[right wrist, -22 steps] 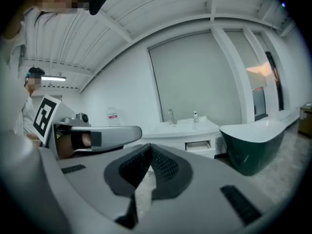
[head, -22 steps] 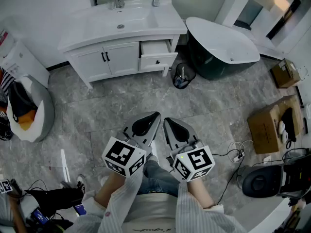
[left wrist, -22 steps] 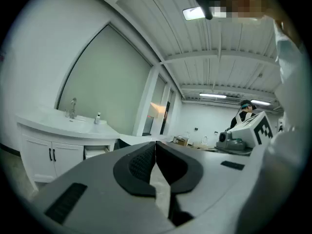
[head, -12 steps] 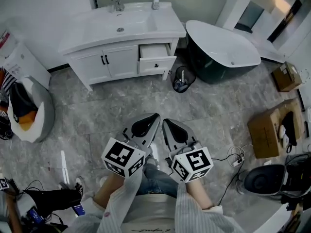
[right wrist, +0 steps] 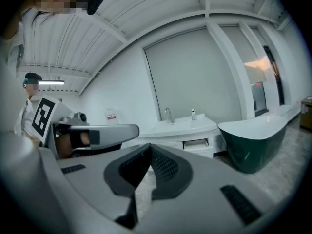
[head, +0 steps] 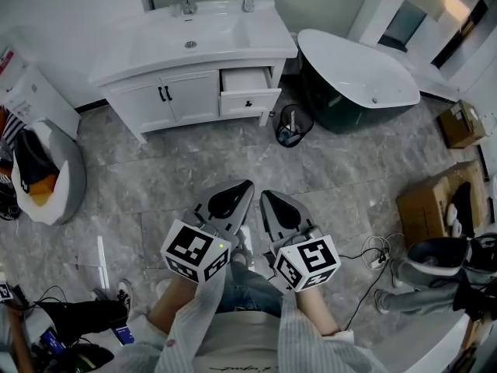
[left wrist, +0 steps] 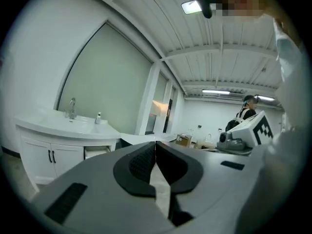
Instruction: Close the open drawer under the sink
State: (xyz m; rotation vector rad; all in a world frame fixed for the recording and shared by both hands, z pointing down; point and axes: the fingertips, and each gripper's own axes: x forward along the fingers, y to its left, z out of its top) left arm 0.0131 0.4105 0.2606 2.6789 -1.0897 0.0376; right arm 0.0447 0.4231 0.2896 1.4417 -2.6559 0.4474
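Note:
A white vanity with a sink (head: 186,33) stands at the far wall. Its right-hand drawer (head: 250,92) is pulled out, with a small dark knob on the front. The same drawer (left wrist: 96,152) shows small in the left gripper view, and the drawer (right wrist: 196,144) sits in the middle of the right gripper view. My left gripper (head: 233,194) and right gripper (head: 273,202) hang side by side close to my body, well short of the vanity. Both are shut with nothing between the jaws.
A dark green bathtub (head: 357,76) stands right of the vanity, with a small wire bin (head: 289,124) between them. A grey beanbag (head: 43,169) lies at the left, cardboard boxes (head: 435,200) and cables at the right. A person's legs (head: 435,282) show at the lower right.
The view has shifted slightly toward the vanity. At the right, the dark round stool gave way to a person's legs. Both grippers stay shut in the same place.

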